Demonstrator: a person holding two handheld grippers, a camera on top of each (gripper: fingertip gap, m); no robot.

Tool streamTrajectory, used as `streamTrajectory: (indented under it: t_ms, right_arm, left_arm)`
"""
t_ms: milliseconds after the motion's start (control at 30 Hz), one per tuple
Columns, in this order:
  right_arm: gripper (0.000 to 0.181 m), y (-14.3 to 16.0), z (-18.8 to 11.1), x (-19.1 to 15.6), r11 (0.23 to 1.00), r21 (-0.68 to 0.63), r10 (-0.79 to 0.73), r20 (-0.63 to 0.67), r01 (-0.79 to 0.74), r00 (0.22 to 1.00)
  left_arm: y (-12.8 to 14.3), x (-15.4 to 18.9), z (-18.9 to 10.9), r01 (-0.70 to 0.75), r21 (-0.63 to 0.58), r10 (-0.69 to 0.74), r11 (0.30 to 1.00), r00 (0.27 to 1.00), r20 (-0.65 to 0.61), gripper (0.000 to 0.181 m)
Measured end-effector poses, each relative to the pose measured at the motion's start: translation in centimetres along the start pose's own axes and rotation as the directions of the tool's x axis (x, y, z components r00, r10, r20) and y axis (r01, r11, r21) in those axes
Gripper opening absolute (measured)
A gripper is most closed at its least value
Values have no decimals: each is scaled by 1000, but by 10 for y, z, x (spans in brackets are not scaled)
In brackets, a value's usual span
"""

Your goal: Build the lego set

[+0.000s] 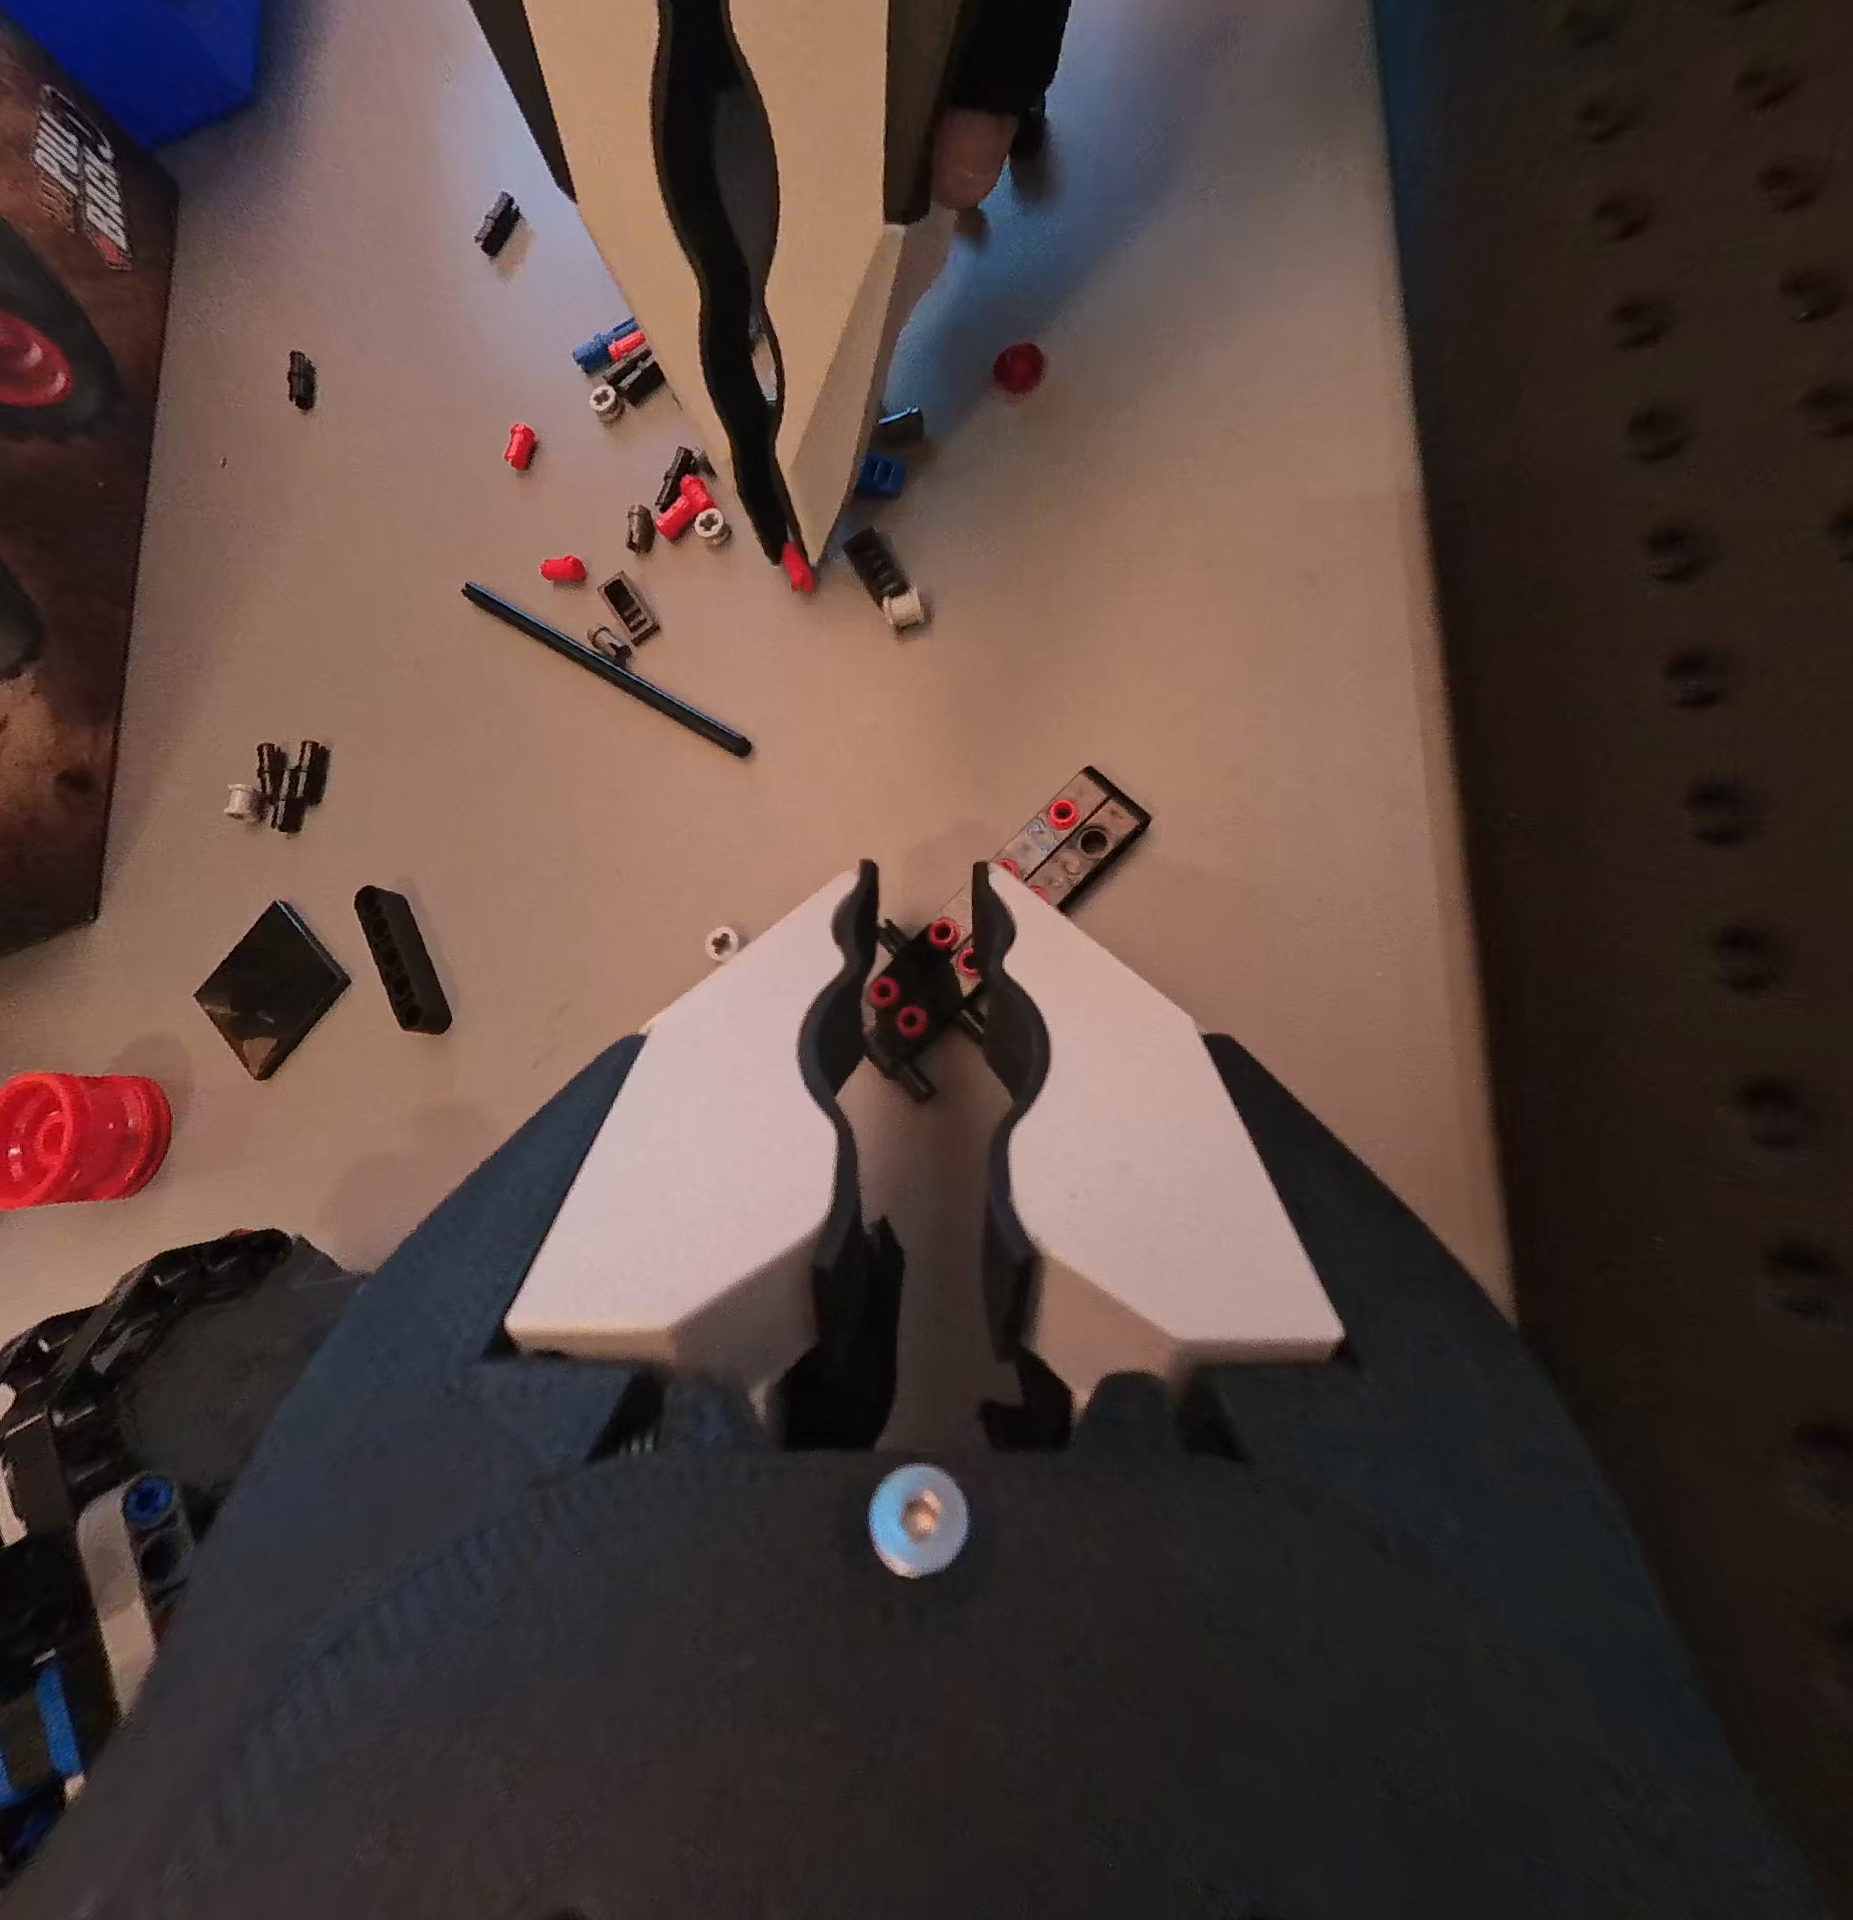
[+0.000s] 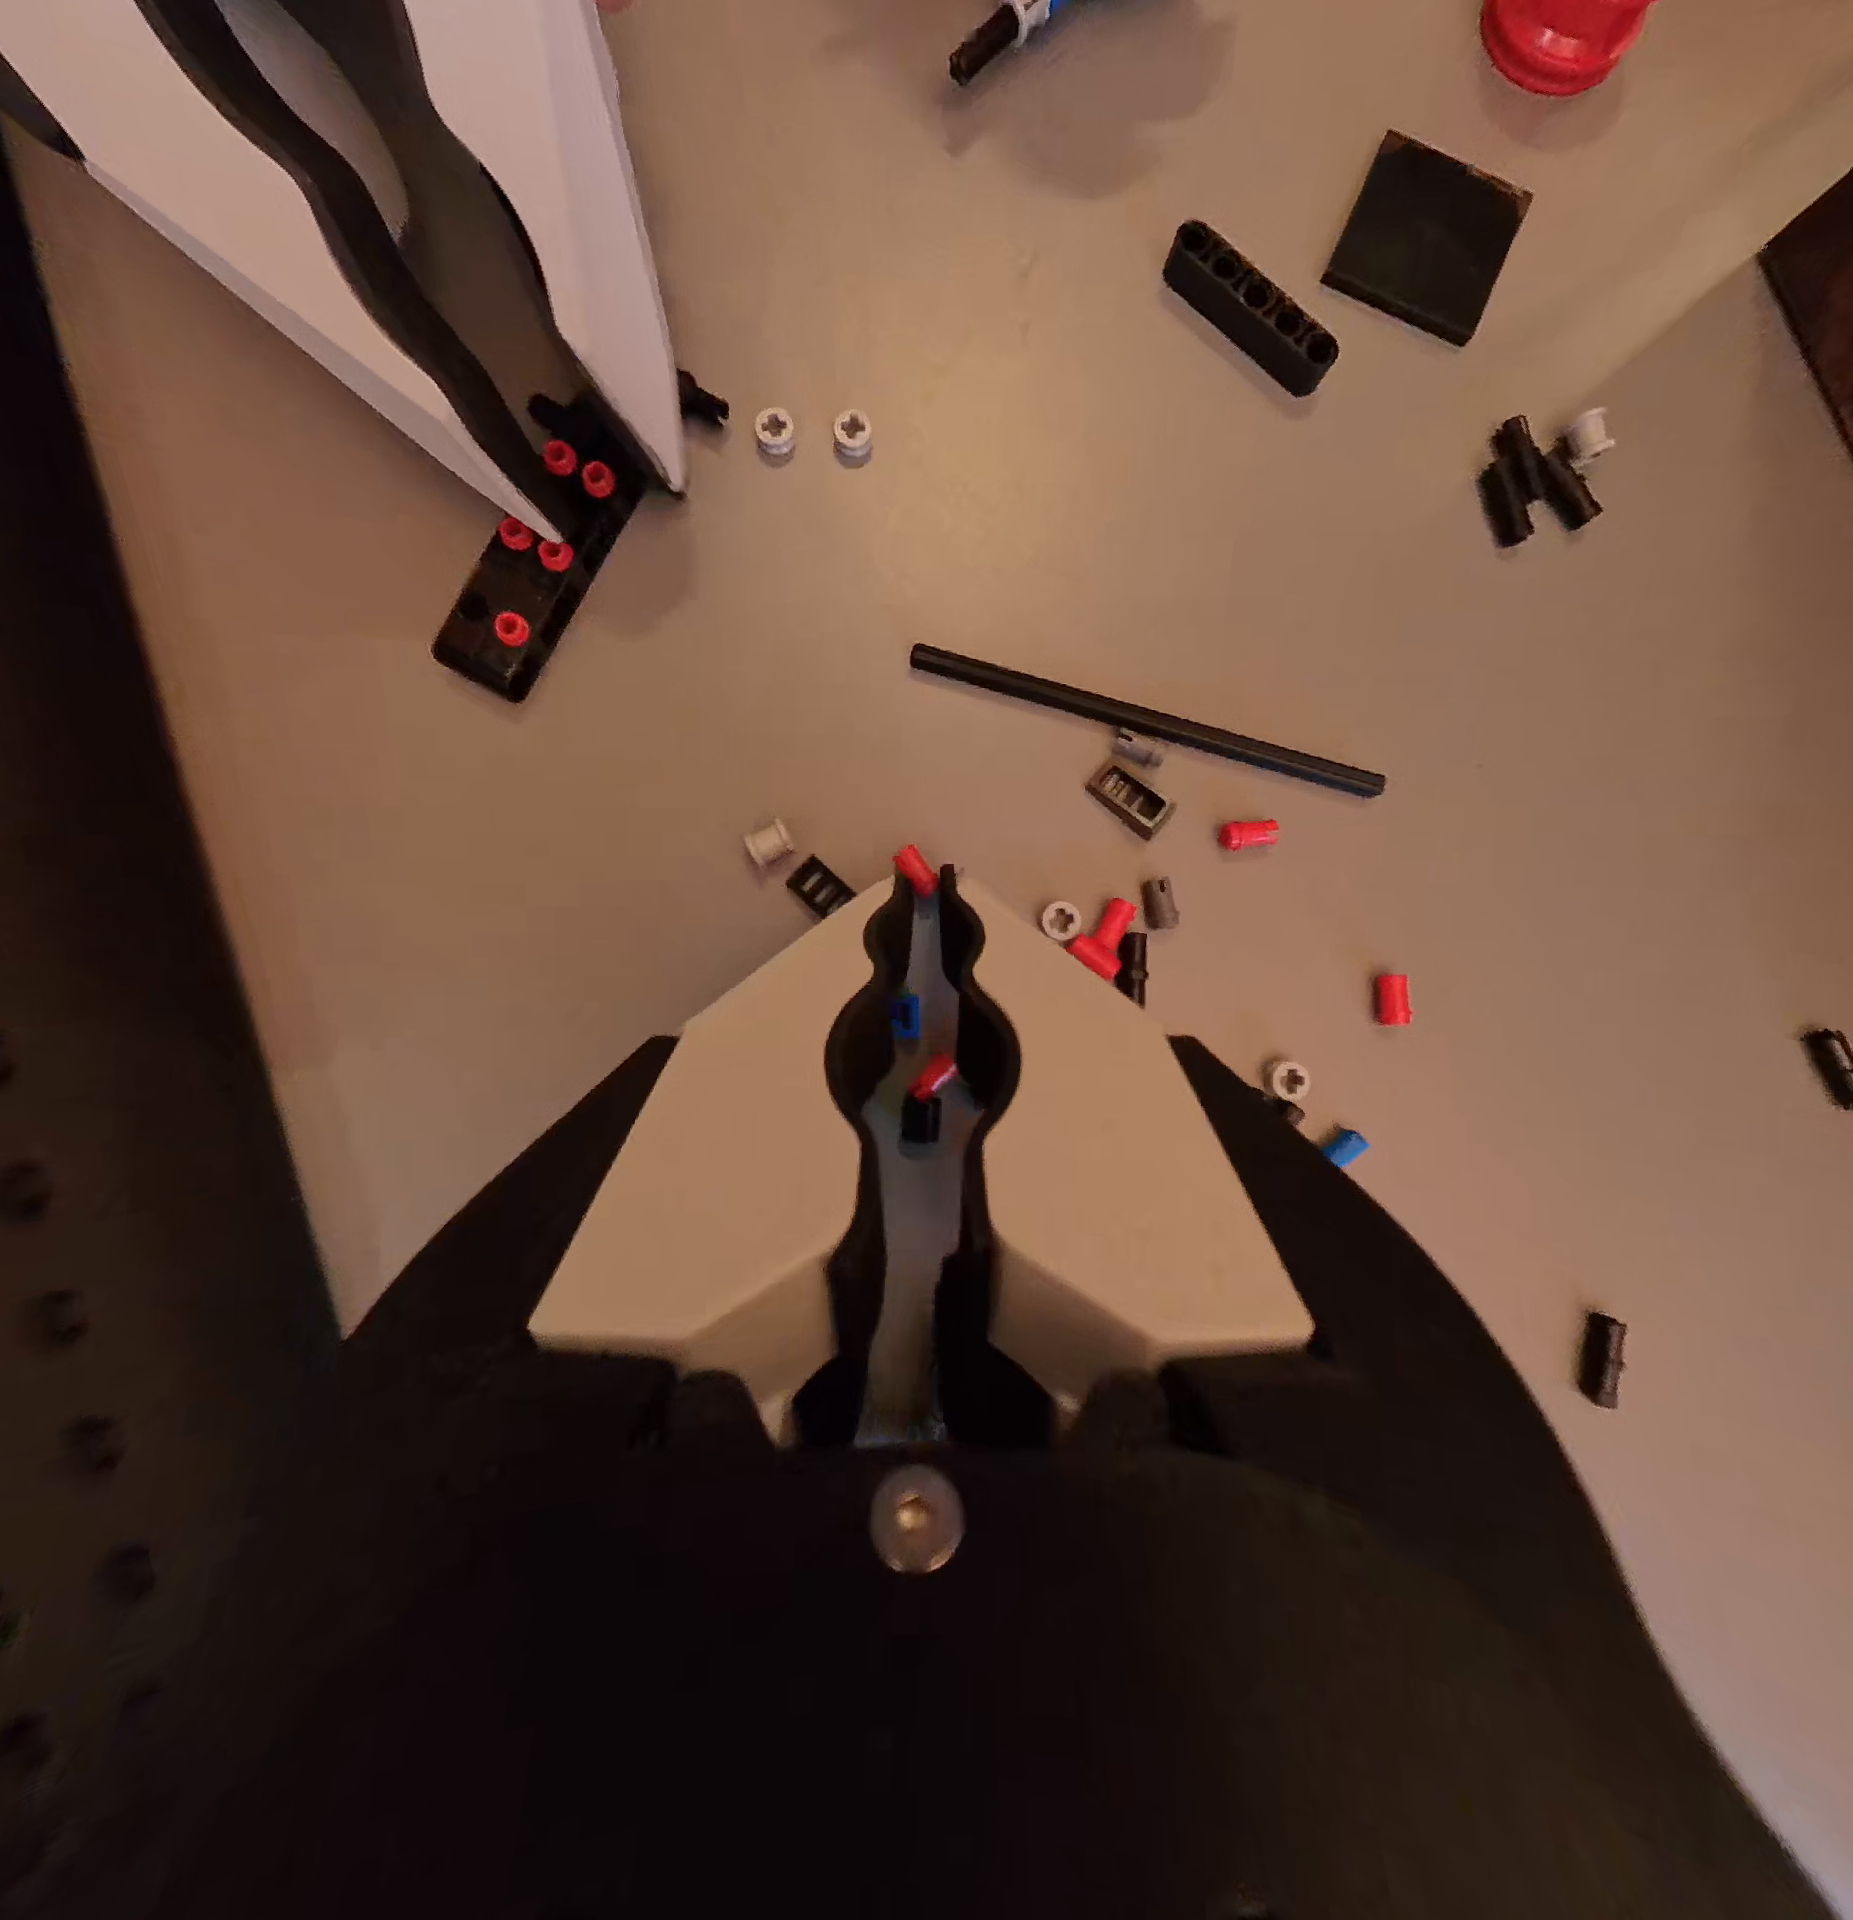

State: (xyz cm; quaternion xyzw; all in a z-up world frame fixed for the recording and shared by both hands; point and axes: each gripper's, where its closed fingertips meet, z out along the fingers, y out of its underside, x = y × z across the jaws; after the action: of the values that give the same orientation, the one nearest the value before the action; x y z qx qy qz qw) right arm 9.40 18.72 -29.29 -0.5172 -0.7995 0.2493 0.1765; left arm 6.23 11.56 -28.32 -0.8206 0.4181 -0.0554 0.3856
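A black beam assembly [image 1: 917, 992] studded with red pins lies on the beige table [image 1: 1161, 623]. My left gripper [image 1: 929, 894] straddles its near end, with both fingers against its sides; the right wrist view shows the same grip [image 2: 610, 509] on the assembly [image 2: 506, 644]. My right gripper [image 2: 927, 883] is shut on a small red pin [image 2: 911, 864] that sticks out past the tips. It hovers just above the table among loose parts. In the left wrist view the right gripper [image 1: 792, 551] points down with the red pin [image 1: 797, 574] at its tip.
Loose small pins and bushes lie scattered around a long black axle [image 1: 605, 670]. A black five-hole beam [image 1: 402, 958], a black square panel [image 1: 270, 987] and a red wheel hub [image 1: 70, 1138] lie left. The set's box [image 1: 49, 520] and a part-built chassis [image 1: 60, 1455] are at the left edge. The gap from one gripper's tips to the other's is roughly 9 cm. It is some 5 cm from my right tips to the long black axle [image 1: 605, 670]. It is also in sight in the right wrist view [image 2: 1129, 704].
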Motion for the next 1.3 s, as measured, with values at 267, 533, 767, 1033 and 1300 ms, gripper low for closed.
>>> streamTrajectory:
  t_ms: [267,533,767,1033,1300]
  right_arm:
    - [3,-45,-12,-33,970,207,99,143,-128,985]
    - [3,-59,-12,-49,952,246,133,212,-184,968]
    - [3,-70,-25,-50,914,324,163,255,-243,953]
    - [4,-93,-61,-66,805,502,110,395,-315,912]
    - [3,-108,-83,-83,738,584,32,471,-339,881]
  left_arm:
    - [-31,-19,-2,-200,82,177,976,958,224,21]
    - [-45,-10,-2,-357,78,319,931,898,303,9]
    - [-56,-13,-12,-406,100,347,909,866,361,3]
    - [-88,-7,-44,-489,268,339,830,824,455,3]
    - [-107,3,-67,-564,342,349,752,780,519,3]
